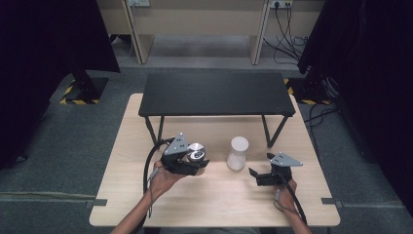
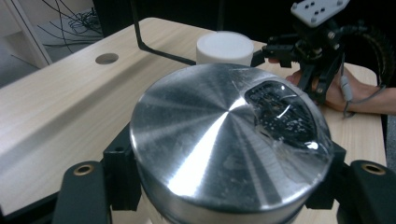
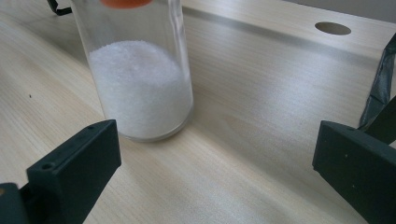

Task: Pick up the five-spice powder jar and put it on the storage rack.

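Note:
My left gripper (image 1: 191, 165) is shut on a round container with a brushed metal lid (image 1: 196, 151) and holds it off the table, left of centre. In the left gripper view the metal lid (image 2: 224, 140) sits between the black jaws, with a torn clear film on its right side. A clear jar of white granules (image 1: 237, 152) stands upright at mid-table. Its white top (image 2: 224, 45) shows beyond the lid. My right gripper (image 1: 258, 176) rests low to the jar's right, open and apart from it. In the right gripper view the jar (image 3: 140, 88) stands ahead of the wide-set jaws (image 3: 210, 172).
A low black shelf on thin legs (image 1: 216, 92) spans the back half of the wooden table (image 1: 214, 204). A cable hole (image 2: 107, 58) is cut into the tabletop. The right hand's gripper (image 2: 275, 50) shows behind the jar. Dark curtains flank both sides.

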`<state>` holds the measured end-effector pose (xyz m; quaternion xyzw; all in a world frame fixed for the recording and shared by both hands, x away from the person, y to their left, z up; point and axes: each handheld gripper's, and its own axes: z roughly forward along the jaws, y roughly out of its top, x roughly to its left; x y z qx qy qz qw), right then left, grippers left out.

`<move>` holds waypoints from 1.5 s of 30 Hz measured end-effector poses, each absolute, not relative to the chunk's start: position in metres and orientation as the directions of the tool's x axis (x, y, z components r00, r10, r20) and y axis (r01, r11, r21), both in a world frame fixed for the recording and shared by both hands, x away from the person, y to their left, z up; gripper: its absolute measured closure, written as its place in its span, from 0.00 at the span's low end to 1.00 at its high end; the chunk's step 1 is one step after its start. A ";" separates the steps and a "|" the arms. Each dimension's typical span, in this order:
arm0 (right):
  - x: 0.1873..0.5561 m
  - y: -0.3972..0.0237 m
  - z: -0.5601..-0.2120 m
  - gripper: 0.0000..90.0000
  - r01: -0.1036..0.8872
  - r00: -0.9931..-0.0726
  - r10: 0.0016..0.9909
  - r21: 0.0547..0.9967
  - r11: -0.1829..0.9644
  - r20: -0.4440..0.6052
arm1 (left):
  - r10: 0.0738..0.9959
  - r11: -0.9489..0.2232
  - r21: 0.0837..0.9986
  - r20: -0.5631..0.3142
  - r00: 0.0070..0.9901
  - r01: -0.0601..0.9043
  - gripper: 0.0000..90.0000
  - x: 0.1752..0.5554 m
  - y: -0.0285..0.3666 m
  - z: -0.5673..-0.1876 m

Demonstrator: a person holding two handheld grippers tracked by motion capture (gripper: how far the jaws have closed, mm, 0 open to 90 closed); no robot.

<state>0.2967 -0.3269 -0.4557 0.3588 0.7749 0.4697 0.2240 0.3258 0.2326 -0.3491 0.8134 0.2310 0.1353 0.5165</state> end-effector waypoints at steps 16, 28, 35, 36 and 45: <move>0.297 -0.327 -0.456 0.01 0.347 -0.642 0.767 0.889 0.300 -0.009 | 0.564 -0.317 0.920 -0.013 0.826 0.231 0.34 0.344 0.243 -0.280; 0.297 -0.327 -0.456 0.01 0.346 -0.642 0.766 0.889 0.300 -0.009 | 0.597 -0.309 0.920 -0.010 0.802 0.242 0.34 0.357 0.243 -0.243; 0.297 -0.327 -0.456 0.01 0.346 -0.642 0.766 0.889 0.299 -0.008 | 0.637 -0.286 0.924 -0.015 0.771 0.255 0.34 0.366 0.243 -0.229; 0.297 -0.327 -0.456 0.01 0.346 -0.642 0.766 0.889 0.300 -0.008 | 0.643 -0.285 0.924 -0.012 0.765 0.254 0.34 0.366 0.243 -0.227; 0.297 -0.327 -0.456 0.01 0.345 -0.643 0.766 0.889 0.300 -0.009 | 0.708 -0.241 0.930 -0.029 0.706 0.279 0.34 0.376 0.244 -0.213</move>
